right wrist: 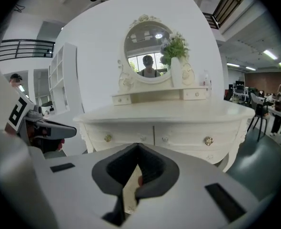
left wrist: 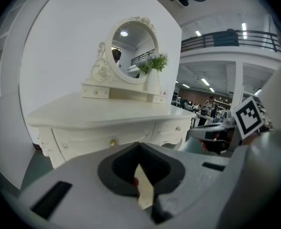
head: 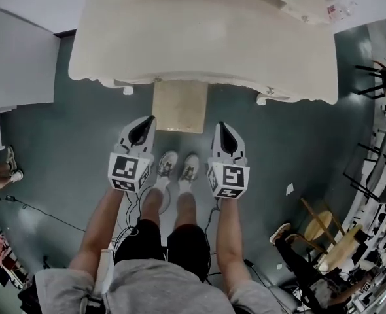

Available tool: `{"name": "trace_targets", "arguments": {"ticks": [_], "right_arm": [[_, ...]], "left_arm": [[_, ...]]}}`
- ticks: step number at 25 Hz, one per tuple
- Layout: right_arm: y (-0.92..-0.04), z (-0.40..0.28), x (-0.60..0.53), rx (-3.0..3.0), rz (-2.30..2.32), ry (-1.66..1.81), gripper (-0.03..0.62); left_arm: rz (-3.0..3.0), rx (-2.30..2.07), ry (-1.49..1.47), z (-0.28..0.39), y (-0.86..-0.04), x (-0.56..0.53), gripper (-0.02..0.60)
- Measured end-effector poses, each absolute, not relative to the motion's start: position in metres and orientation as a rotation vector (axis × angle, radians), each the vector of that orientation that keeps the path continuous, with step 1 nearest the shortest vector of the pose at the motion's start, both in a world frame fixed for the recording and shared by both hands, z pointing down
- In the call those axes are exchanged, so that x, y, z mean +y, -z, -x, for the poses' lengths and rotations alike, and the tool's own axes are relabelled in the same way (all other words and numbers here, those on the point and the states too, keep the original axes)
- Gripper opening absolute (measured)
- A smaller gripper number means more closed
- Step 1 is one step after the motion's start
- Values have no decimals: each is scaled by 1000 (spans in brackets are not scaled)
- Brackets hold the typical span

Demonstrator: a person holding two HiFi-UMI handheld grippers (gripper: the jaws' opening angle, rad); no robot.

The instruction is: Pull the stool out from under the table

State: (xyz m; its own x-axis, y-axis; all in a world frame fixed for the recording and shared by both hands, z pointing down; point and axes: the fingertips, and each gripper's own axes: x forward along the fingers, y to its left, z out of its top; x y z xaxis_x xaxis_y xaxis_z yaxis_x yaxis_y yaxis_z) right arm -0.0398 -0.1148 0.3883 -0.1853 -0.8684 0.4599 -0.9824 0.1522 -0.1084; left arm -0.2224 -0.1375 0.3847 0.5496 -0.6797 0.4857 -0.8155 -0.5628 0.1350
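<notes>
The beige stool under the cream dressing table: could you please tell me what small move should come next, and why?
Probably open both pairs of jaws first. The beige square-topped stool is partly tucked under the cream dressing table. The left gripper and right gripper sit by its near corners, shut and holding nothing, so neither can take the seat edge yet.
</notes>
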Motion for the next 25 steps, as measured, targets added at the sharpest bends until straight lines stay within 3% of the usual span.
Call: {"name": "trace_targets", "arguments": {"ticks": [17, 25], "right_arm": [[-627, 48, -127, -2092, -1641, -763, 5], [-675, 45, -137, -2072, -1616, -835, 5]], "left_arm": [[-2311, -1244, -625, 235, -615, -148, 0], [-2223, -1185, -610, 233, -671, -151, 22]]}}
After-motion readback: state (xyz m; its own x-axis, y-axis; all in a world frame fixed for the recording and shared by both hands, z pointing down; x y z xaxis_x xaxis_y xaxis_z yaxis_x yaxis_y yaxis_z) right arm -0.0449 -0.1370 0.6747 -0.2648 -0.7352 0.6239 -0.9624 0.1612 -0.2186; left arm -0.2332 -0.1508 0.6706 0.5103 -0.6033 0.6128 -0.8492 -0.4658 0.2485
